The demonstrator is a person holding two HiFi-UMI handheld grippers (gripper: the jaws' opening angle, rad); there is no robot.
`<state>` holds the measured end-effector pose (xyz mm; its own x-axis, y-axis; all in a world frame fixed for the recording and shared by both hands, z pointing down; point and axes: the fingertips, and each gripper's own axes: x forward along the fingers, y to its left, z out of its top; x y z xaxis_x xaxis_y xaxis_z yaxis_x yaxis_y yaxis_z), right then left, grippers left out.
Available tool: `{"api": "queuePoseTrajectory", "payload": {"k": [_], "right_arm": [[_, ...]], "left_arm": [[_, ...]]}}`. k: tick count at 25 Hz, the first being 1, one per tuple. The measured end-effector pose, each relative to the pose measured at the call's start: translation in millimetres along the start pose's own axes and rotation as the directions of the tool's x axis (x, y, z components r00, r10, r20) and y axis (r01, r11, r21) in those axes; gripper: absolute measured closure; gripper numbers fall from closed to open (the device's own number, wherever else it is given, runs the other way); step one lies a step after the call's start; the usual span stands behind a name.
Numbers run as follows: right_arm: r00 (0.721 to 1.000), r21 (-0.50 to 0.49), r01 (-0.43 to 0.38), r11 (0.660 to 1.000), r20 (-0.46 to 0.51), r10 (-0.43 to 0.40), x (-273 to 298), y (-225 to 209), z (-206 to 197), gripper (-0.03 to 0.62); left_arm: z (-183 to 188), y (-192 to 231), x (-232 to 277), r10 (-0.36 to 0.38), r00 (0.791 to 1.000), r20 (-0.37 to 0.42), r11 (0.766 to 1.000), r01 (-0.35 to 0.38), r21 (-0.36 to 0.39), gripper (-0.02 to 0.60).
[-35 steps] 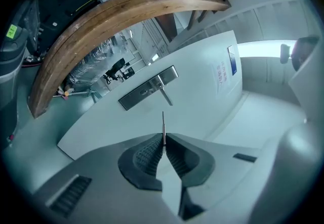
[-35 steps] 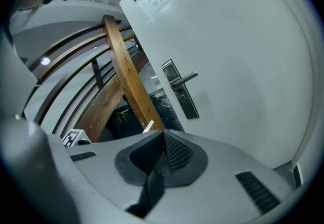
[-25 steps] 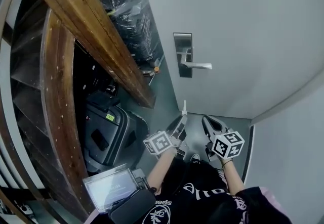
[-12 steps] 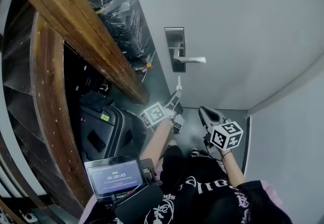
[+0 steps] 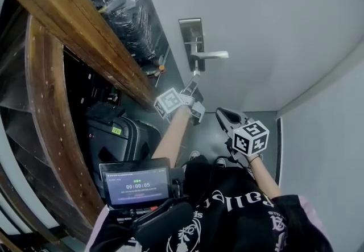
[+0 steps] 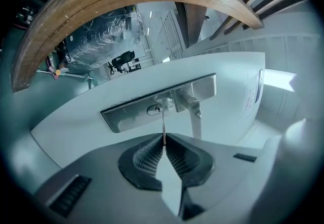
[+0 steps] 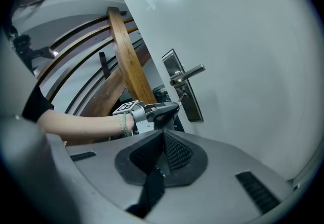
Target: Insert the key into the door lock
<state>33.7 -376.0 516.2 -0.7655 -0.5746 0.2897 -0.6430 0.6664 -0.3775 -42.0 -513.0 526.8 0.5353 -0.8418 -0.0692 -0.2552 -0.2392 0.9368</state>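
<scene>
left gripper view: left gripper (image 6: 163, 139) jaws pinch the key (image 6: 163, 124), tip seemingly at the keyhole (image 6: 154, 110); right gripper (image 7: 163, 134) jaws together.

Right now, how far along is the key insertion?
Done: the left gripper has the key pinched in its shut jaws and lined up with the keyhole. In hand: the key's tip sits at the keyhole in the lock plate, most of the blade showing outside. Left: push it fully in. The right gripper hangs back, jaws together.
</scene>
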Motion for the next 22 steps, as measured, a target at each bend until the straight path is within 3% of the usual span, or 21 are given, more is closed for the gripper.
{"api": "queuePoseTrajectory", "payload": {"k": [22], "right_arm": [[0.998, 0.025, 0.041, 0.999, -0.039, -0.04, 10.7, -1.0, -16.1, 0.576]], "left_arm": [[12.6, 7.1, 15.6, -0.059, 0.998, -0.027, 0.983, 0.053, -0.177, 0.557]]}}
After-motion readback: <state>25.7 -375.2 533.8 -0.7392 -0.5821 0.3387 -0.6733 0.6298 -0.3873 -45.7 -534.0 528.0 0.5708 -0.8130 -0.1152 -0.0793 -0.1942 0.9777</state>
